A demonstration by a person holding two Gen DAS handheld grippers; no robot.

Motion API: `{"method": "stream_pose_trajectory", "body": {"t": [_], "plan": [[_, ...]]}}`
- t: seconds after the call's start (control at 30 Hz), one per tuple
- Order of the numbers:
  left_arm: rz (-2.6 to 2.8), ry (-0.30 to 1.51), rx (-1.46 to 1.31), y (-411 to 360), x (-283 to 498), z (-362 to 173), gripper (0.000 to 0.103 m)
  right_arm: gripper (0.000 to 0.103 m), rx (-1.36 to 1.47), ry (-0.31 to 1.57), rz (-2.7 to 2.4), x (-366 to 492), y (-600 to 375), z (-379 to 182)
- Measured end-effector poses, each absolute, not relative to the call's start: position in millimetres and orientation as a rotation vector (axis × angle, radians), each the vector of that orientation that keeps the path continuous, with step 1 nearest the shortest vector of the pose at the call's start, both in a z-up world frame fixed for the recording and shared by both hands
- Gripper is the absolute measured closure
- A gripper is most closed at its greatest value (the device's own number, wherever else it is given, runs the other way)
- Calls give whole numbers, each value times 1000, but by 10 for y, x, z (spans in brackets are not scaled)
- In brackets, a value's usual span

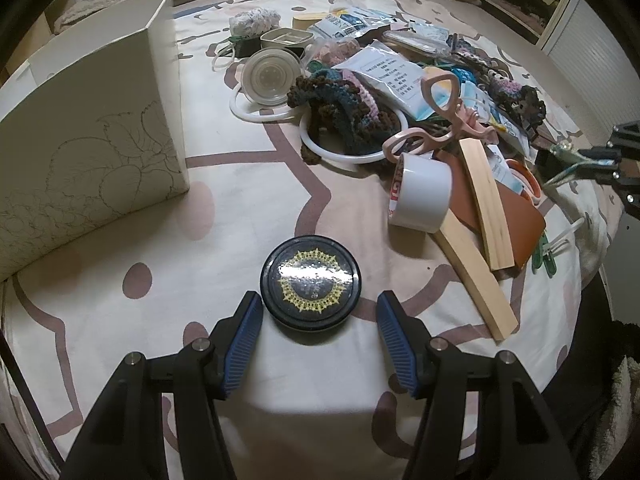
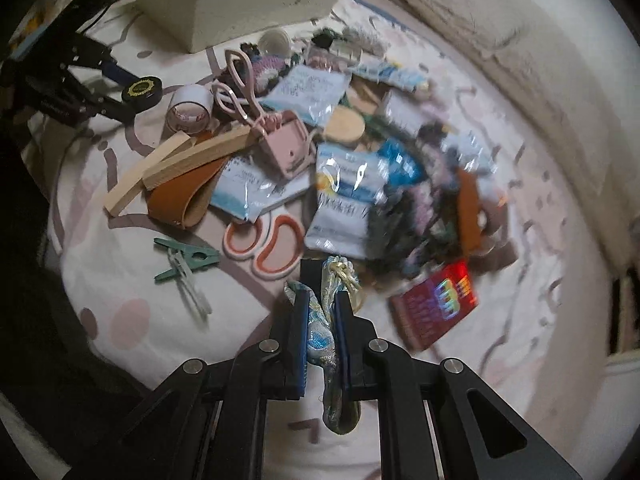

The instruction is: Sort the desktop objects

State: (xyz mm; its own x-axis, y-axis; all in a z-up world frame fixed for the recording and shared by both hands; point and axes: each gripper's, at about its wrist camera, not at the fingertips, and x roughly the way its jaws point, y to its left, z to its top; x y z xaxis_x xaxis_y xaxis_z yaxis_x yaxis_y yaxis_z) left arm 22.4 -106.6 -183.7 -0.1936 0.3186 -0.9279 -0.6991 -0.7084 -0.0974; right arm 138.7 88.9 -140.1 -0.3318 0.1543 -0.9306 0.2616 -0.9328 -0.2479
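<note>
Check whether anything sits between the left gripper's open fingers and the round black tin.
Nothing visible does. The black tin lies on bare cloth just ahead of the left gripper, its near edge between the fingertips. The tape roll and wooden sticks lie off to the right.

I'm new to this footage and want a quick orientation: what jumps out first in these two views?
A black round tin with a gold sunburst lid sits between the open fingers of the left gripper, on the patterned cloth. The right gripper is clamped on a blue-and-gold brocade pouch. Behind both lies a jumbled heap: pink scissors, a white tape roll, wooden sticks.
</note>
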Motion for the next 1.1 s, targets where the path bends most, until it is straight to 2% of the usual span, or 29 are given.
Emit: {"method": "stream_pose_trajectory", "body": {"t": [0.17,0.23,0.27,0.3,0.43,0.57,0.63,0.67,0.73,0.8,1.1], "plan": [[1951,463,-1399,-1061,234,-1841,43,88,1824,352,-2449,1413,1041,-1448],[1950,464,-1400,-1060,230,-1847,43,73,1845,288,-2450,1433,1099,-1461],[1951,463,-1400,-1059,231,-1847,43,52,1854,261,-2453,1446,1123,-1472],[1951,462,-1400,-1058,230,-1847,43,39,1853,254,-2460,1470,1137,-1474],[1951,462,-1400,-1059,230,-1850,43,39,1849,233,-2474,1536,1176,-1488],[1950,462,-1399,-1057,227,-1851,43,39,1858,111,-2503,1564,1339,-1503],[1948,462,-1401,-1054,225,-1852,43,45,1870,67,-2509,1581,1397,-1545],[1948,463,-1401,-1053,225,-1852,43,57,1880,57,-2510,1591,1420,-1575],[1948,463,-1401,-1054,225,-1849,43,68,1902,19,-2505,1602,1466,-1637],[1948,462,-1401,-1055,226,-1845,43,96,1904,-1,-2507,1618,1493,-1678],[1948,464,-1402,-1050,221,-1853,43,99,1770,28,-2631,1543,1487,-1211]]}}
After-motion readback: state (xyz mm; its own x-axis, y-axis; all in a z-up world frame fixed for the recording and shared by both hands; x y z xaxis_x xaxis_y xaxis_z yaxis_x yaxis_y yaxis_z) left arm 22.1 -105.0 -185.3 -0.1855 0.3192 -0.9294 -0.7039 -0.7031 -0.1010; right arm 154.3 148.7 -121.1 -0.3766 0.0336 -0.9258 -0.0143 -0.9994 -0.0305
